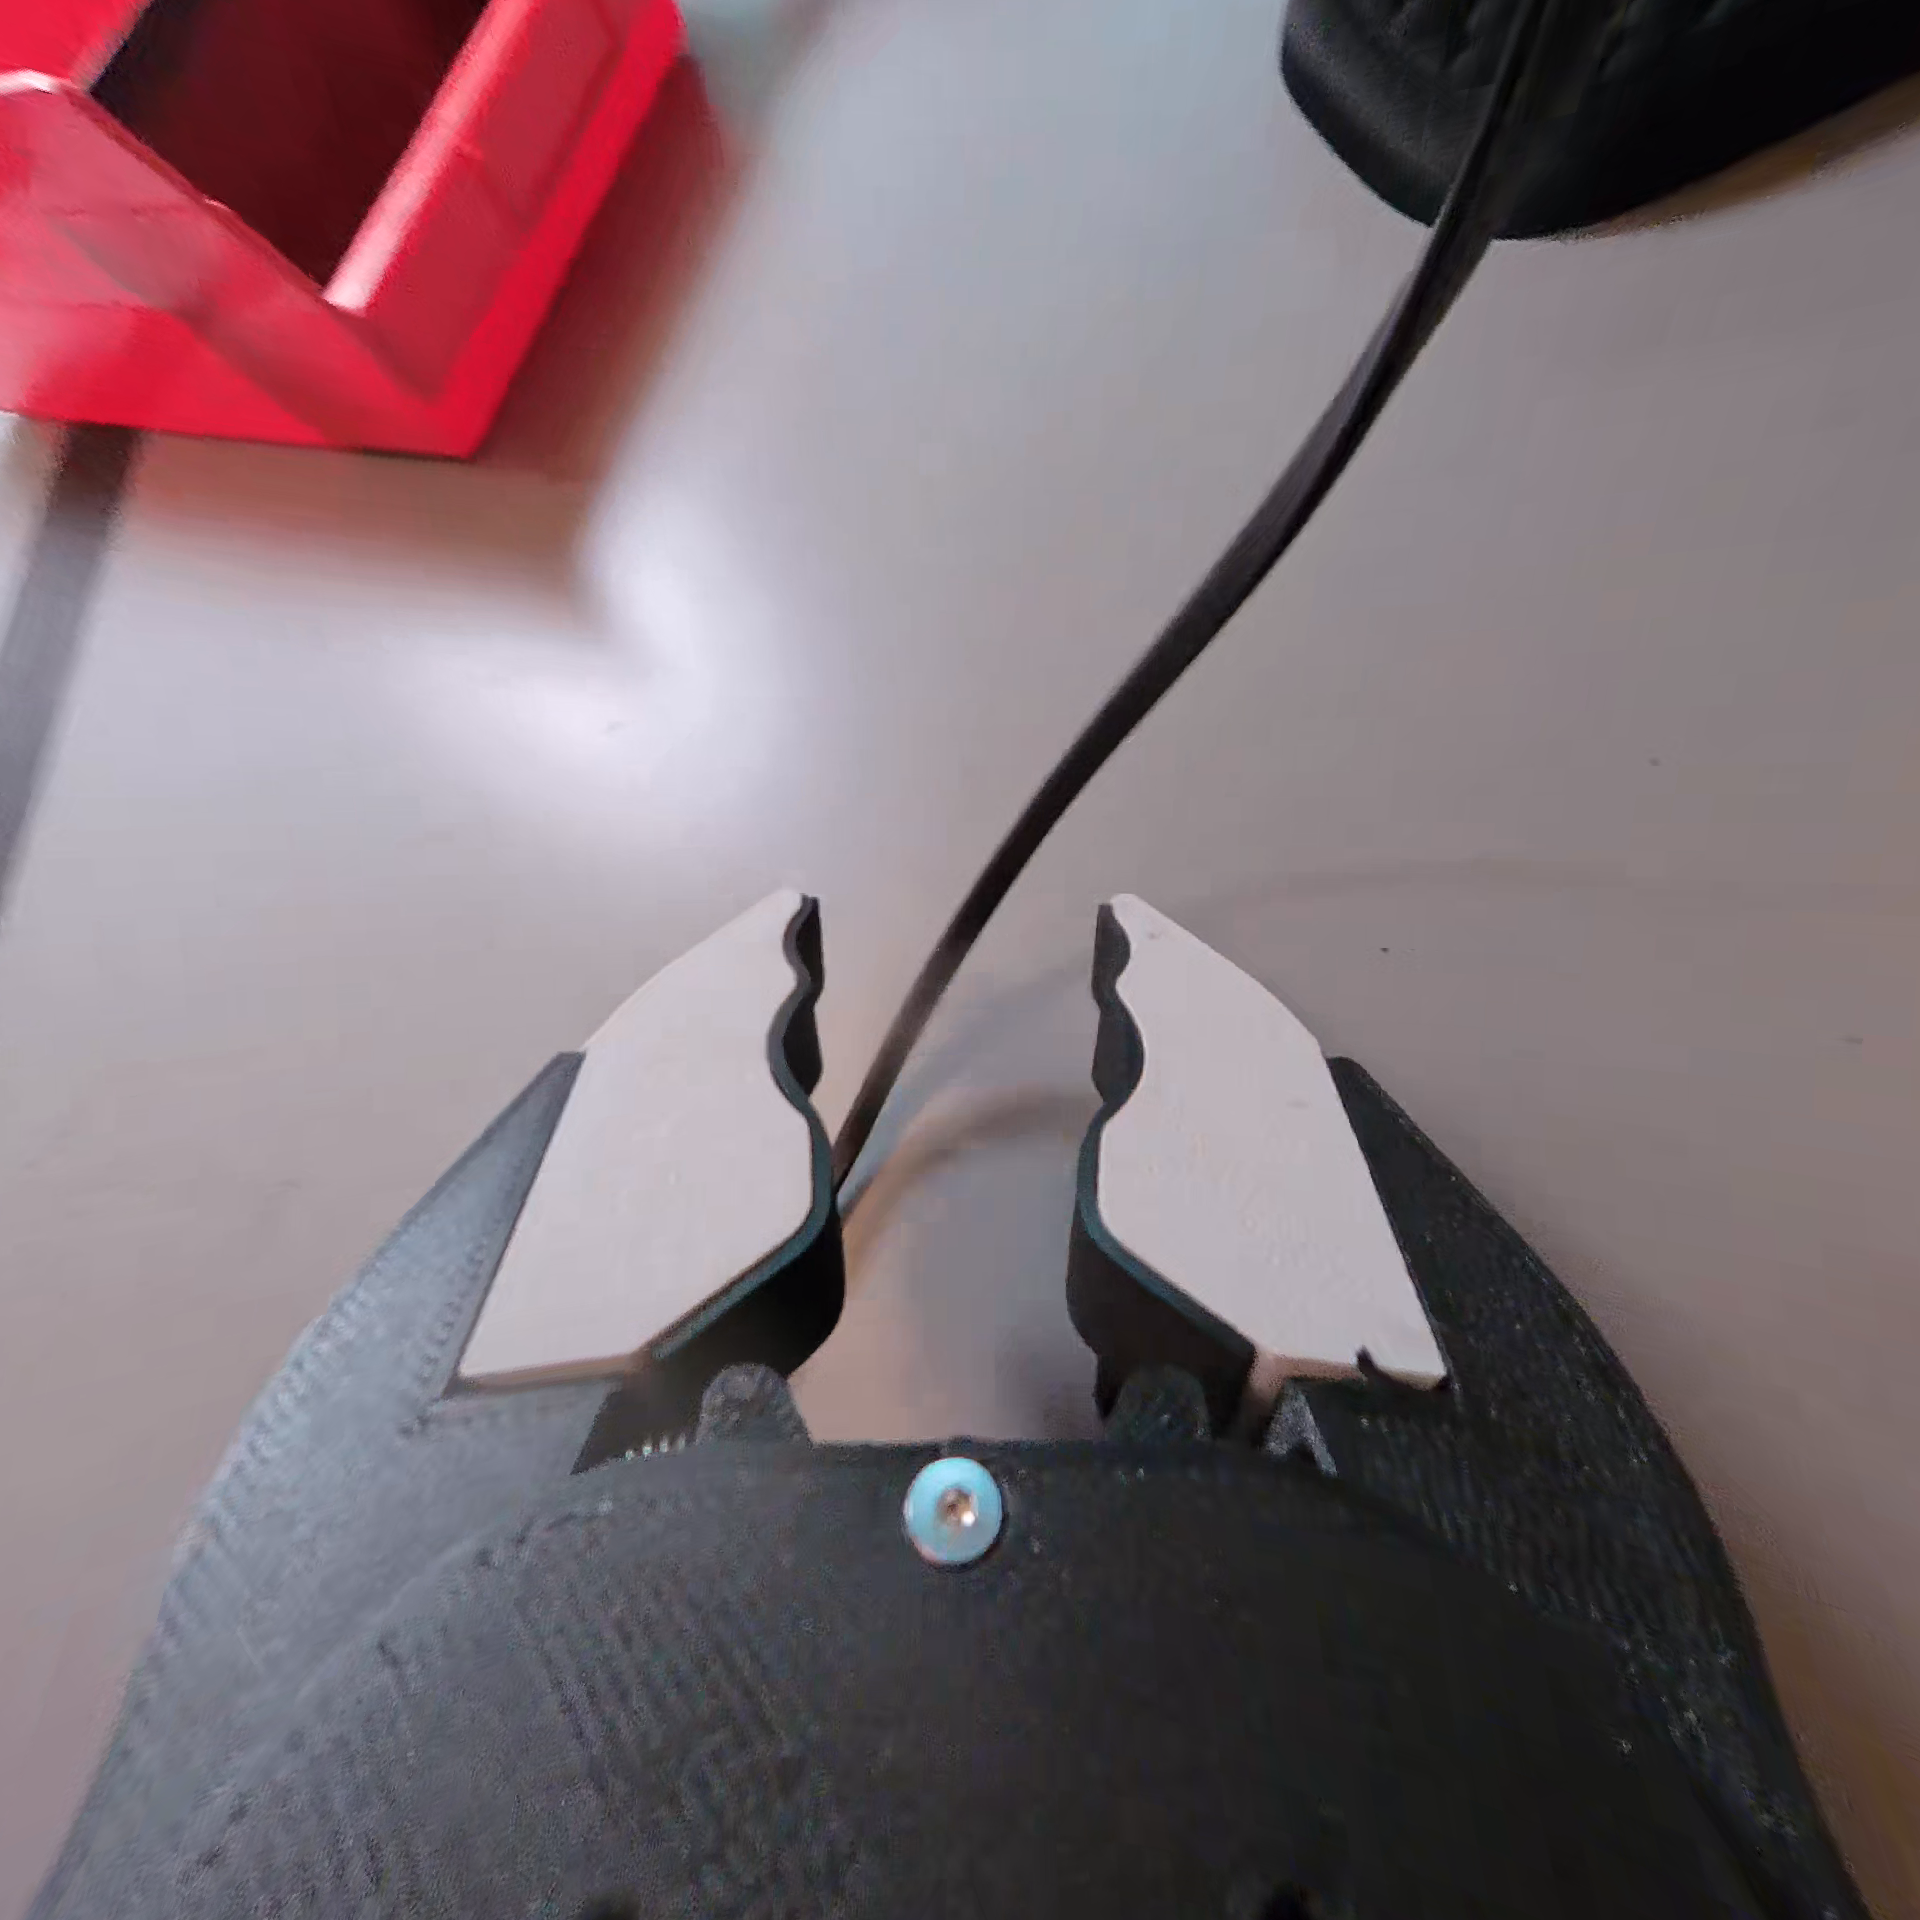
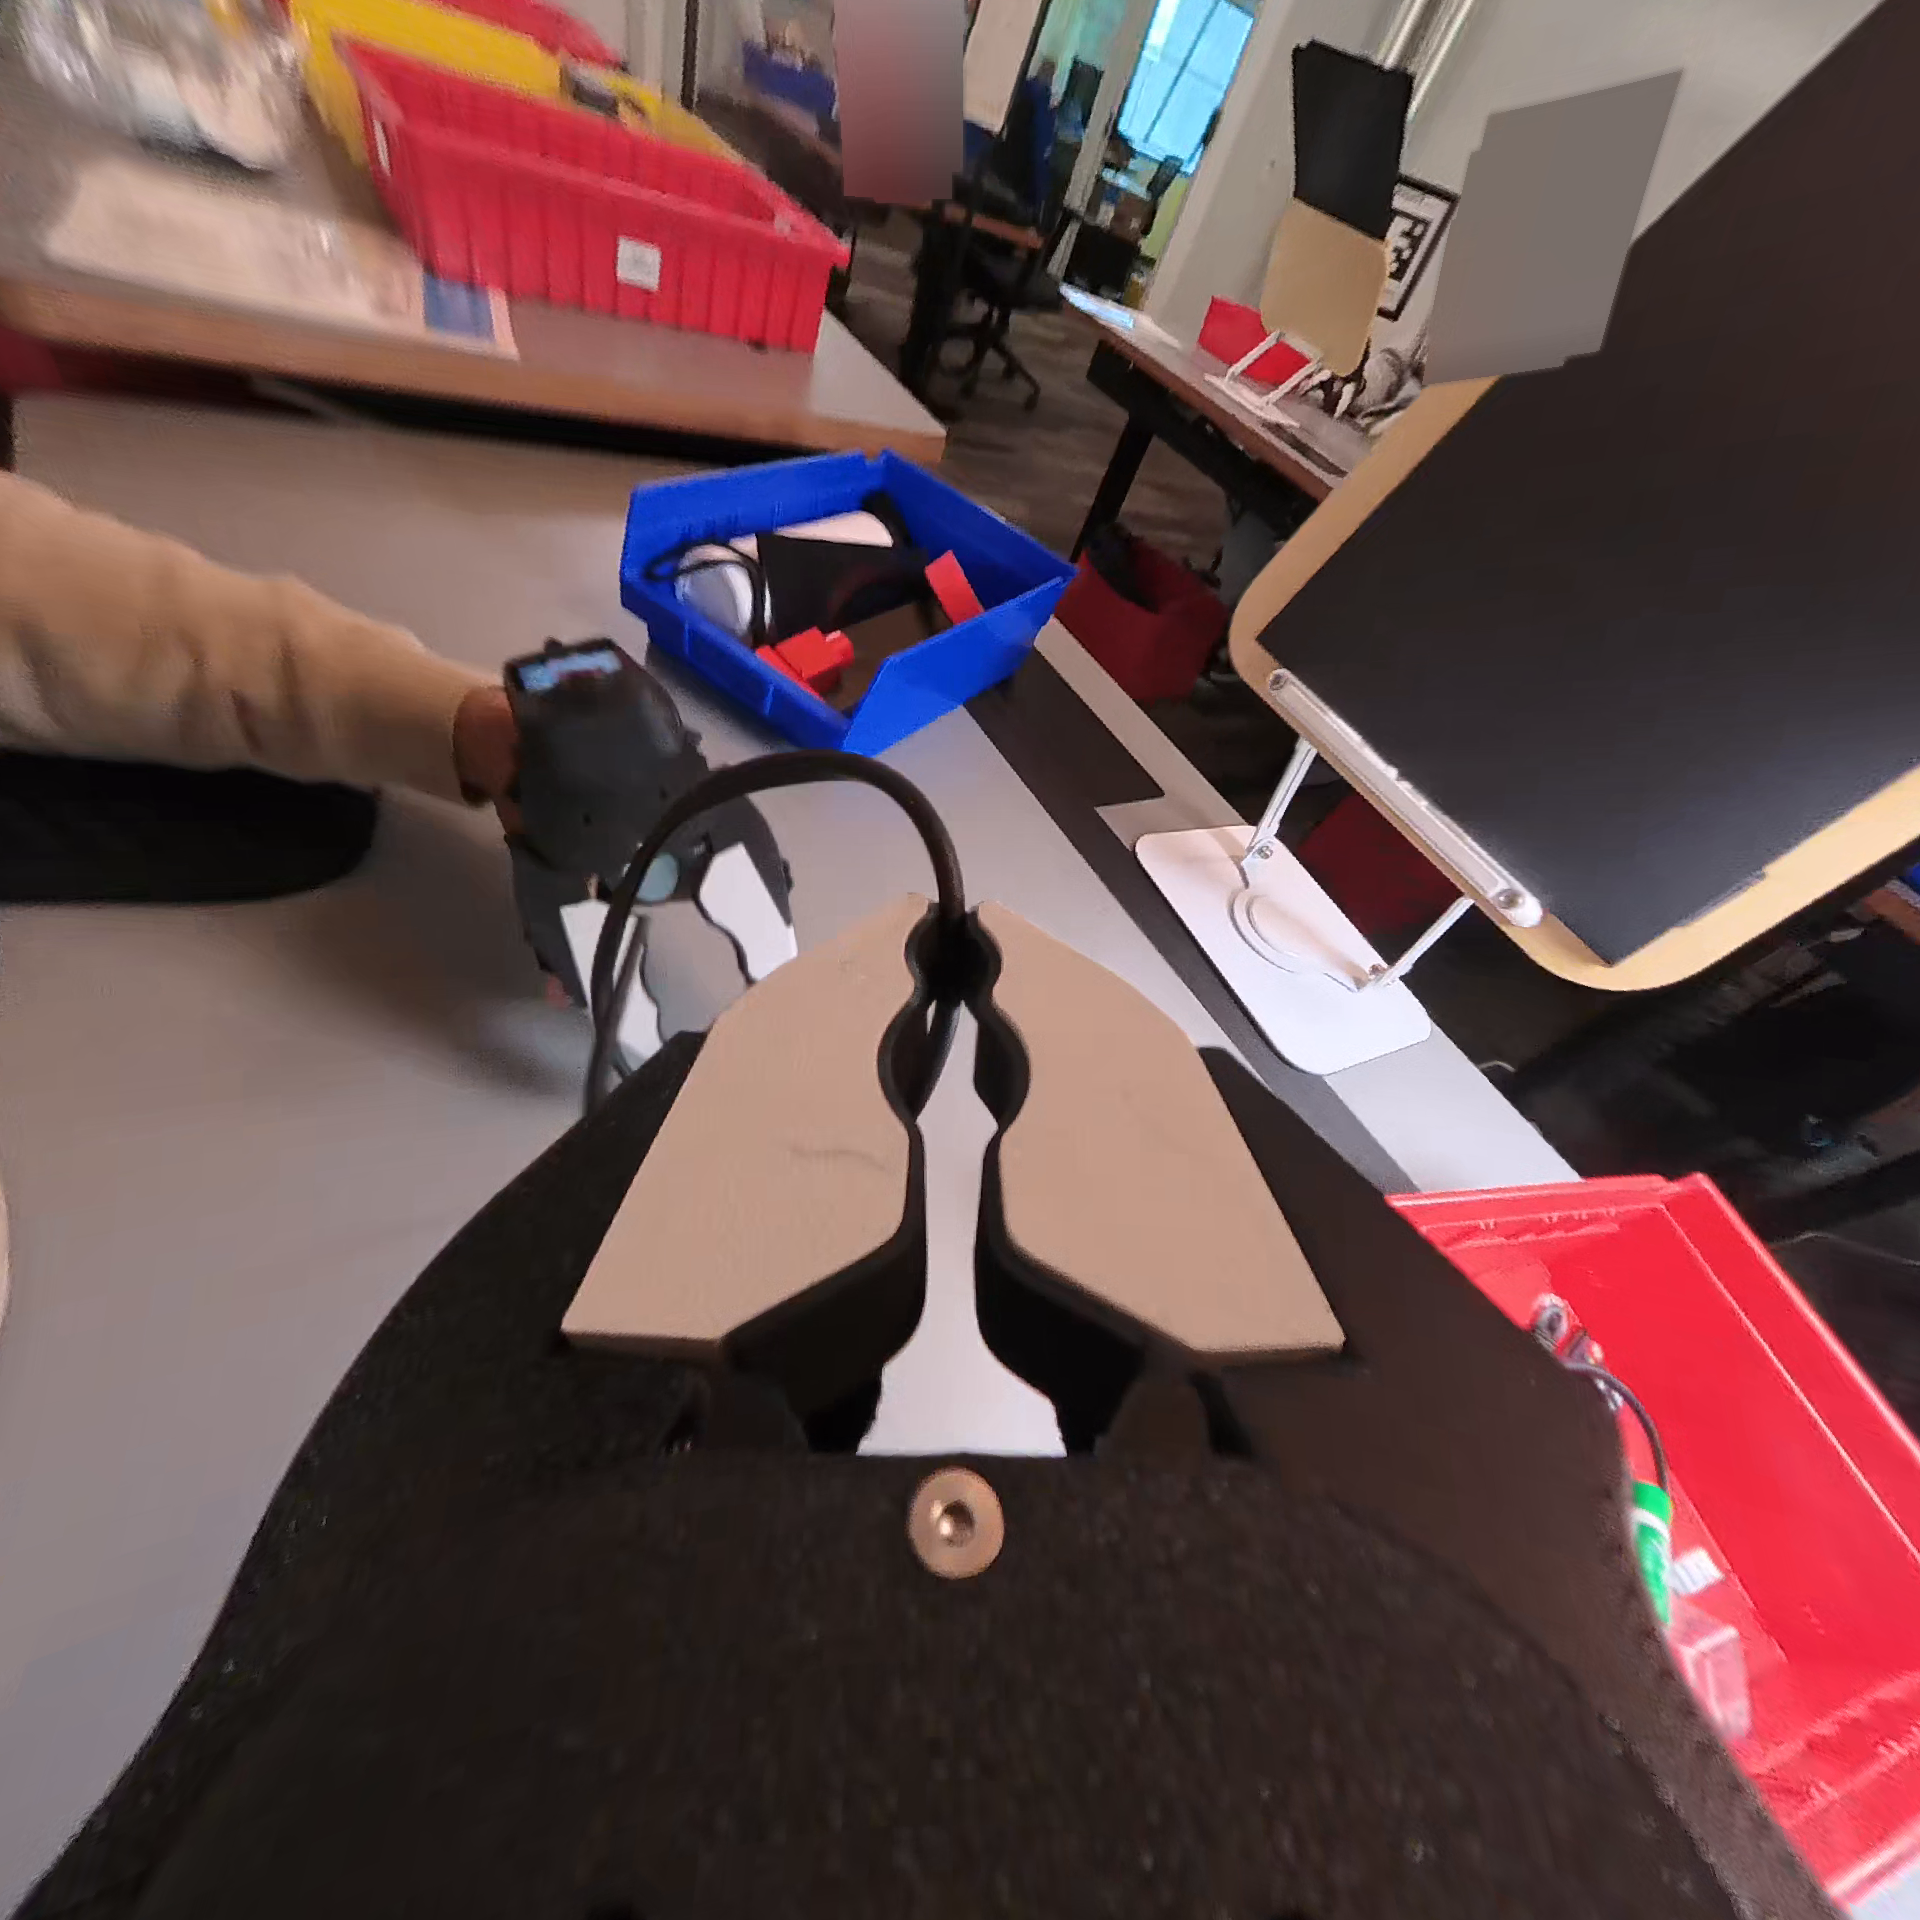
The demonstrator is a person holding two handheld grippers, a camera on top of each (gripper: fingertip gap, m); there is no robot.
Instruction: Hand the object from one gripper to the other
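Note:
A thin black cable is the object. In the right wrist view my right gripper is shut on the cable at its fingertips. The cable arcs up and left, then hangs down towards my left gripper, which a hand holds low over the grey table. In the left wrist view my left gripper is open. The cable runs down from the right gripper's black body at the top right into the gap, close to the left finger. Neither finger presses on it.
A red bin stands on the grey table to the far left. A blue bin with odd parts sits behind, a red bin at the lower right. A dark board on a white stand leans at the right. There is about 25 cm between the tips of the two grippers.

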